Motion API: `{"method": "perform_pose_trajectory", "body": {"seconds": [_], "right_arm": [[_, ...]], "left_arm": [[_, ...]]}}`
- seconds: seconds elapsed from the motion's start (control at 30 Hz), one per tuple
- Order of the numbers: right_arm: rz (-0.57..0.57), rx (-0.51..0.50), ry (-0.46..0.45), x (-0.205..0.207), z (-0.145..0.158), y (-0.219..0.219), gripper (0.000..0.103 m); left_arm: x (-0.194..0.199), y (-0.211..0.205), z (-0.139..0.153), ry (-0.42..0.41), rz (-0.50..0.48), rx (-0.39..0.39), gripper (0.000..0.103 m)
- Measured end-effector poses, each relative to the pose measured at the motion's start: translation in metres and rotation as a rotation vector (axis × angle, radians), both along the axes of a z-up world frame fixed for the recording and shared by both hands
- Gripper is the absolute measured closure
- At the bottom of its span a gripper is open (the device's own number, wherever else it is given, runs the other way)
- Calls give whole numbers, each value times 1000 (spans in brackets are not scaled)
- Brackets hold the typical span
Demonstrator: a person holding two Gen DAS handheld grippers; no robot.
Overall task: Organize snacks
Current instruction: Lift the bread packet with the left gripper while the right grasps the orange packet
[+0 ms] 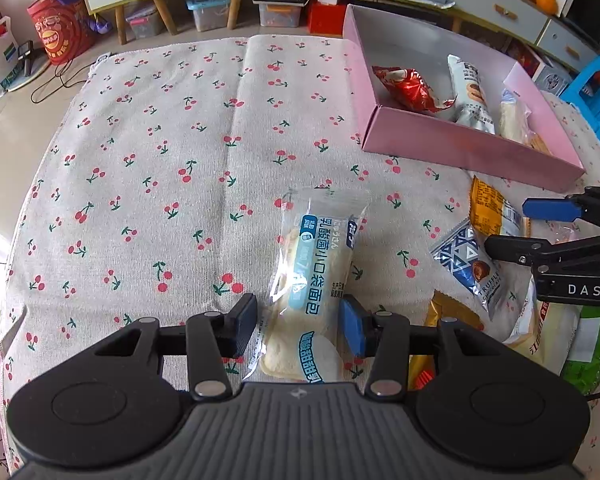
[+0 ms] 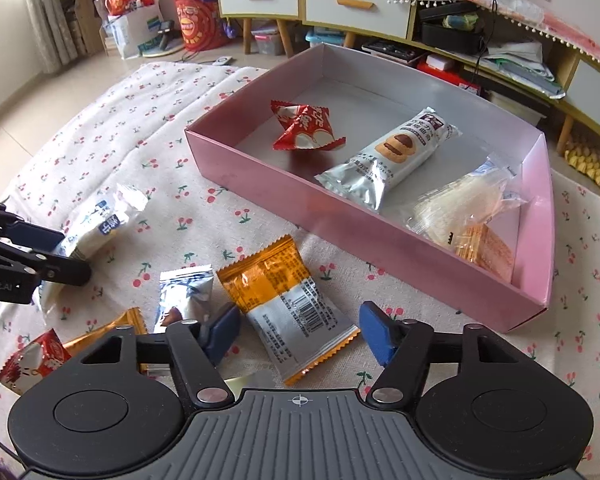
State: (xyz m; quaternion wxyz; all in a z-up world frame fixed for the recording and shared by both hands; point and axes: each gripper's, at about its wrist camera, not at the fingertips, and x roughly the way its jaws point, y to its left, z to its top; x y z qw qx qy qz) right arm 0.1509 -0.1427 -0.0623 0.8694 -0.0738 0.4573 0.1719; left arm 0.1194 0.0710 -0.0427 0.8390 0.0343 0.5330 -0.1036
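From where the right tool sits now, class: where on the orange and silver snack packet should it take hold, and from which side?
Grip the orange and silver packet across its puffy middle, coming down from above. It lies flat on the cherry-print cloth, already between the right tool's pads, and its crimped ends look too thin to pinch securely.

Left gripper [image 1: 299, 326] points down at cherry-print cloth [image 1: 148, 152]; clear bread packet [image 1: 314, 276] with blue label lies lengthwise between its pads, both pads against packet sides. Pink box [image 1: 460, 150] upper right holds red wrapper [image 1: 410, 88], white biscuit pack [image 1: 470, 94], clear pale packet [image 1: 514, 118]. Right gripper [image 1: 512, 228] enters from right edge, jaws apart, over orange packet [image 1: 488, 204]. Blue-white truffle pack [image 1: 468, 266] just beside it. Cabinets and storage bins behind.
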Motion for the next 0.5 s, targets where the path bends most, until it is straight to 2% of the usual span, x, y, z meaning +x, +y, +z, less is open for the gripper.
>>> {"method": "perform_pose_trajectory", "body": {"seconds": [0.17, 0.2, 0.23, 0.33, 0.5], "right_arm": [[-6, 10, 1, -2, 2, 1, 50], [-5, 12, 7, -2, 2, 2, 56], [-12, 21, 19, -1, 3, 3, 57], [-30, 49, 46, 1, 7, 1, 58], [-33, 37, 15, 1, 7, 1, 53]], "left_arm": [[0, 0, 0, -6, 8, 4, 64], [0, 1, 0, -6, 11, 3, 64], [1, 1, 0, -7, 15, 2, 65], [1, 2, 1, -7, 28, -5, 67], [1, 0, 1, -10, 23, 6, 65]]}}
